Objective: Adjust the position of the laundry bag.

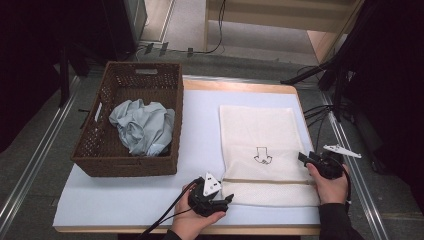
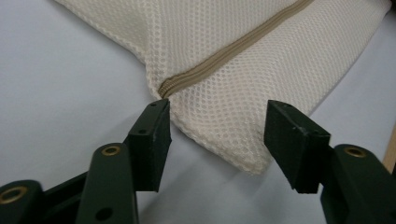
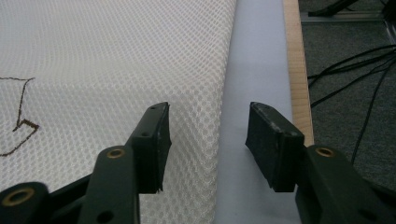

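We see the mesh bag (image 1: 265, 150) partly cut off up close, its edges lying between the parted, unclamped jaws of our left gripper (image 2: 217, 116) and right gripper (image 3: 208, 123).

On the table (image 1: 200, 125), the basket (image 1: 95, 155) with a crumpled cloth (image 1: 142, 125) in it stands left of the flat mesh bag (image 1: 260, 130), whose near corners sit between the left gripper (image 1: 227, 199) and right gripper (image 1: 304, 158).

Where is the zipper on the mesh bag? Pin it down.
In the high view the zipper runs across the mesh bag near its front end, between the left gripper and right gripper.
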Action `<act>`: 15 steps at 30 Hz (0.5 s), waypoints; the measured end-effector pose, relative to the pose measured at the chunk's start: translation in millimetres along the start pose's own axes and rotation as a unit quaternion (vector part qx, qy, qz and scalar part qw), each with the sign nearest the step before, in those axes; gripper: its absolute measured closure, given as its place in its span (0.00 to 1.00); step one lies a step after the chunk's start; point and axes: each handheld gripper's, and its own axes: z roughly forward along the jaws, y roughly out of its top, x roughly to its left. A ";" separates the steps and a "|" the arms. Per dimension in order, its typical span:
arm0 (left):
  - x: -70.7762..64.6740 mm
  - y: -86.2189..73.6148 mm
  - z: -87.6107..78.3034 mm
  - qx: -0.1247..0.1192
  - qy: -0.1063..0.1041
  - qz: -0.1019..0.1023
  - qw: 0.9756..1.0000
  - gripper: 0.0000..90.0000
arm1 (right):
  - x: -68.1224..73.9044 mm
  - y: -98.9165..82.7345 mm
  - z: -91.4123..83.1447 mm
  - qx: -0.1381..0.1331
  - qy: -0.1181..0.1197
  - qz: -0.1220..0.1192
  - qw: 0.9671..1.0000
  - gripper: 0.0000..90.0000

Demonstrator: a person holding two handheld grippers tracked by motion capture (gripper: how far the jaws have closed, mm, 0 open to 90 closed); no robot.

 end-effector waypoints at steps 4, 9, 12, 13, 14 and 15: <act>-3.3 -0.3 2.3 0.011 -0.009 0.005 1.000 0.53 | 2.1 -0.4 1.6 0.007 -0.004 -0.009 1.000 0.65; -8.9 -0.2 4.1 0.024 0.021 0.025 0.999 0.59 | 3.8 -0.6 2.4 0.013 -0.021 -0.024 0.999 0.77; -10.1 -0.2 4.4 0.024 0.026 0.031 0.999 0.73 | 4.0 -0.6 2.3 0.015 -0.020 -0.029 0.999 0.86; -10.1 -0.2 4.6 0.024 0.019 0.031 0.999 0.79 | 4.0 -0.6 2.3 0.016 -0.010 -0.025 1.000 0.91; -10.3 -0.1 4.8 0.024 0.017 0.033 0.999 0.84 | 3.9 -0.5 2.4 0.017 -0.006 -0.024 1.000 0.93; -10.5 0.1 4.9 0.026 0.010 0.036 0.999 0.93 | 3.8 -0.6 2.4 0.016 -0.001 -0.019 1.000 0.96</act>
